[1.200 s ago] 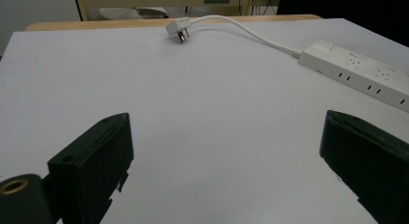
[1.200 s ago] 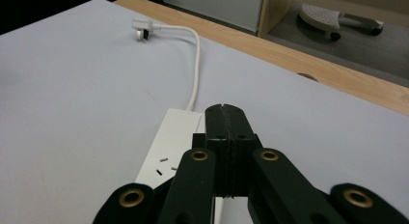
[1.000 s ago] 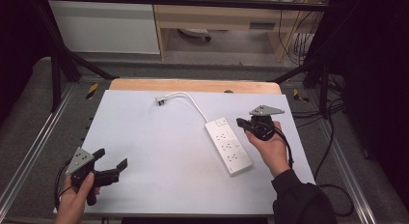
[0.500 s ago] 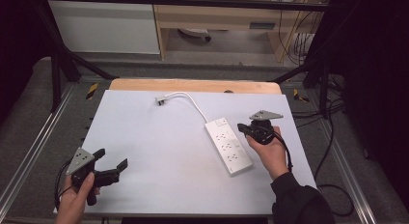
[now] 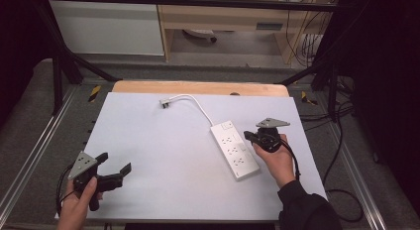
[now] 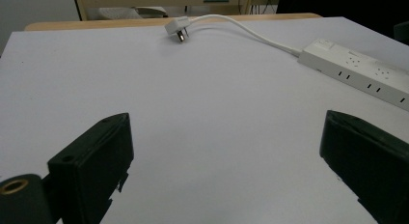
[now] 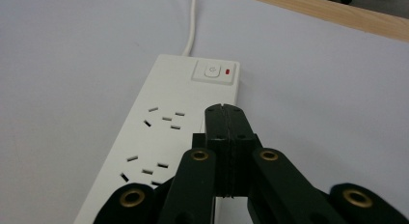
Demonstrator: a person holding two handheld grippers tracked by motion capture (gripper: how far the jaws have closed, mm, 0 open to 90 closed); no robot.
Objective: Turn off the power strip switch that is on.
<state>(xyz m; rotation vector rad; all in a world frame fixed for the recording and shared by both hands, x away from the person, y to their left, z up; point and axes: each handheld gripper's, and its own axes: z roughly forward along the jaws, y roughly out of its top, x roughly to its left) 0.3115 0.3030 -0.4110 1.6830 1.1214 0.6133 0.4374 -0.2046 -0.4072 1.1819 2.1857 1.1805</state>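
A white power strip point(image 5: 234, 149) lies slantwise right of the table's middle, its switch point(image 7: 213, 71) at the far end. Its white cable runs back to a plug point(image 5: 165, 103) lying near the far edge; the plug point(image 6: 177, 27) and the power strip point(image 6: 357, 68) also appear in the left gripper view. My right gripper point(image 5: 247, 136) hovers just over the strip's right edge near the switch end, jaws pressed together with nothing between them; the right gripper point(image 7: 224, 110) points toward the switch. My left gripper point(image 5: 115, 166) rests near the front left corner, jaws wide apart and empty.
The white table top point(image 5: 163, 160) has a wooden strip point(image 5: 198, 87) along its far edge. Metal rails point(image 5: 44, 136) flank both sides. Cables point(image 5: 341, 190) lie on the floor to the right.
My right gripper has sunk a little toward the power strip. The left gripper has stayed where it was.
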